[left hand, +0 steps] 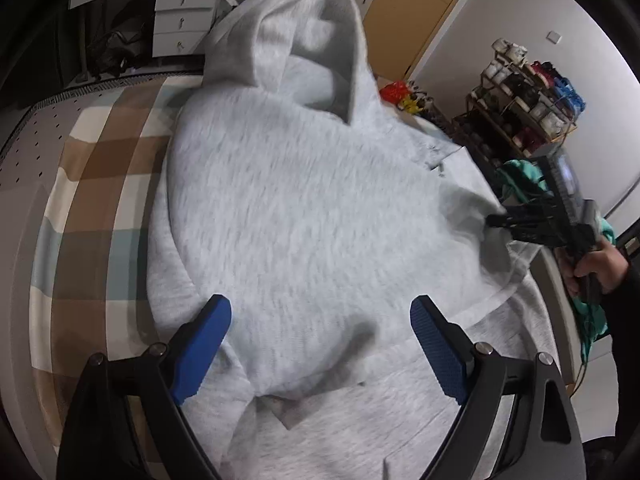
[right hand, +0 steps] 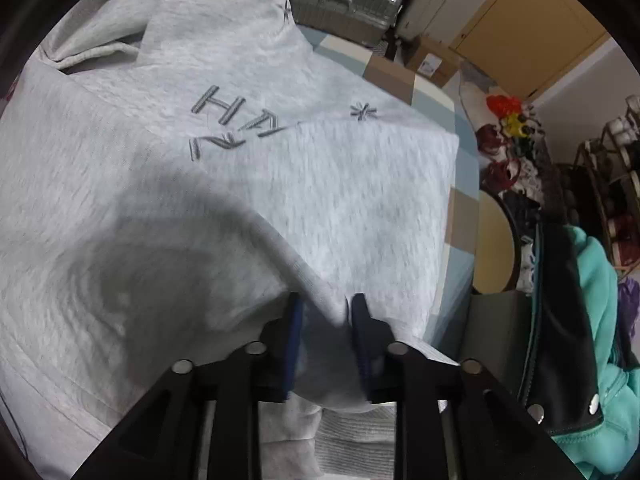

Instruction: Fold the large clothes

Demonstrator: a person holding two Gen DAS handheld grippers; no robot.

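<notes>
A soft, heathered grey hoodie [left hand: 304, 200] is lying spread over a checked cloth [left hand: 96, 184] on the tabletop. The left gripper [left hand: 320, 340] is hovering wide, ridged blue pads empty. The right gripper [right hand: 326, 340] is pinching a thick fold of the fleece.

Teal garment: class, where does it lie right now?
The teal garment lies at the right edge of the right wrist view, off the checked cloth, partly under a black jacket and right of the grey hoodie.
</notes>
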